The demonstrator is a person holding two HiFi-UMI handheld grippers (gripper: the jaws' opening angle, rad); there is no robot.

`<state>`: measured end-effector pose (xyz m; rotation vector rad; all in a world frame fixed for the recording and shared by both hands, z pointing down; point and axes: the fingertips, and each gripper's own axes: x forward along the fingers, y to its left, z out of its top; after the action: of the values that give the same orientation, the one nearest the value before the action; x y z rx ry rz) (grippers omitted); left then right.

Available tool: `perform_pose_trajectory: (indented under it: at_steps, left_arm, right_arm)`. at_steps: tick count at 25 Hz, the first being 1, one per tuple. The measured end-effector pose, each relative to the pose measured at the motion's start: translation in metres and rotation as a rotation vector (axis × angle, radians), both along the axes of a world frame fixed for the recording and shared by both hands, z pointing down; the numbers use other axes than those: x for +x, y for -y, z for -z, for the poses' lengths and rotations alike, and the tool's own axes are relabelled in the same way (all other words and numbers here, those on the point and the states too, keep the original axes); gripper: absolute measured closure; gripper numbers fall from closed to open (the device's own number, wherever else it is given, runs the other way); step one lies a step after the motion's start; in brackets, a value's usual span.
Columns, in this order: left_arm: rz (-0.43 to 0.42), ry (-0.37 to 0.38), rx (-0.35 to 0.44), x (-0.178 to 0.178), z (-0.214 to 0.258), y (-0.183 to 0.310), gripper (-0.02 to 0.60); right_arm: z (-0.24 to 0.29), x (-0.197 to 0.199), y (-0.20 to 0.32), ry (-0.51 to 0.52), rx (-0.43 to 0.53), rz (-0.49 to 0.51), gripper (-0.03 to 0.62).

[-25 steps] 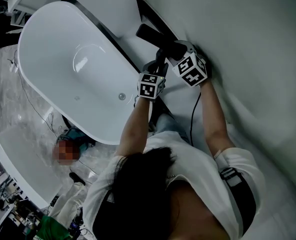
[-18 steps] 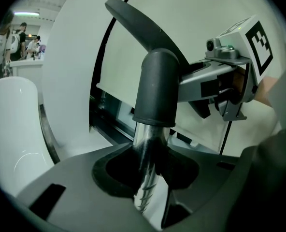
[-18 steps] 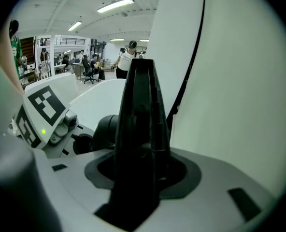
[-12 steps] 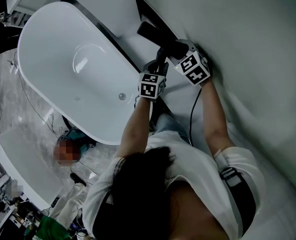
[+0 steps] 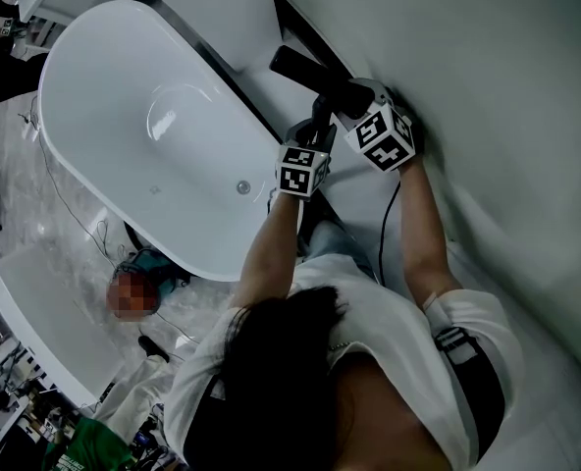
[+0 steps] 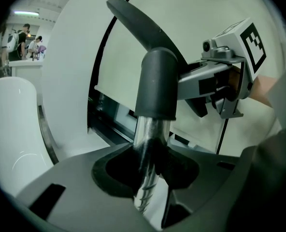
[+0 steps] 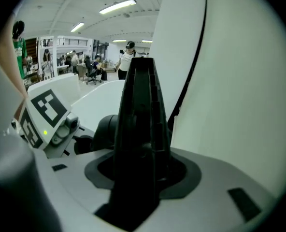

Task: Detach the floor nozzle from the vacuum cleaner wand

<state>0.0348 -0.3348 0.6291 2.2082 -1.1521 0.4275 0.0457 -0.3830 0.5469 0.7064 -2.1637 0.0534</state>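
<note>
we hold one matte black, ribbed, tapering floor nozzle (image 7: 138, 120) pinched in our right gripper (image 7: 135, 187); our left gripper (image 6: 150, 182) pinches the one shiny chrome wand (image 6: 150, 134) below its dark collar (image 6: 156, 81), beside one glossy white oval bathtub (image 5: 84, 165).

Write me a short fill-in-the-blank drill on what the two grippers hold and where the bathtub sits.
1. In the left gripper view, the left gripper is clamped on the shiny metal vacuum wand just ___ the dark grey collar.
2. The right gripper is clamped on the ribbed ___ floor nozzle.
3. In the head view, the white oval bathtub lies to the ___ of both grippers.

Missing words: below; black; left.
</note>
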Motion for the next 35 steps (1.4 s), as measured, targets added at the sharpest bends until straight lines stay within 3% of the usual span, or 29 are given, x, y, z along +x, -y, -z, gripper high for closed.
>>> perform_pose_trajectory:
  at_steps: [3, 5, 9, 19, 35]
  left_arm:
    - [0.007, -0.014, 0.001, -0.011, 0.001, -0.003, 0.449]
    - [0.011, -0.016, 0.002, -0.013, -0.001, -0.004, 0.449]
    - [0.02, -0.007, -0.011, -0.014, -0.003, -0.002, 0.449]
    - [0.026, -0.008, -0.009, -0.012, 0.0, -0.006, 0.448]
    - [0.034, 0.08, -0.018, -0.015, -0.008, 0.0, 0.448]
  right_arm:
    - [0.052, 0.029, 0.038, 0.312, 0.0, -0.215, 0.381]
    - [0.098, 0.048, 0.062, 0.396, 0.068, -0.262, 0.381]
    - [0.135, 0.048, 0.071, 0.389, 0.137, -0.226, 0.381]
    - [0.124, 0.046, 0.051, 0.471, 0.081, -0.29, 0.381]
    - [0.112, 0.038, 0.012, 0.606, 0.014, -0.368, 0.381]
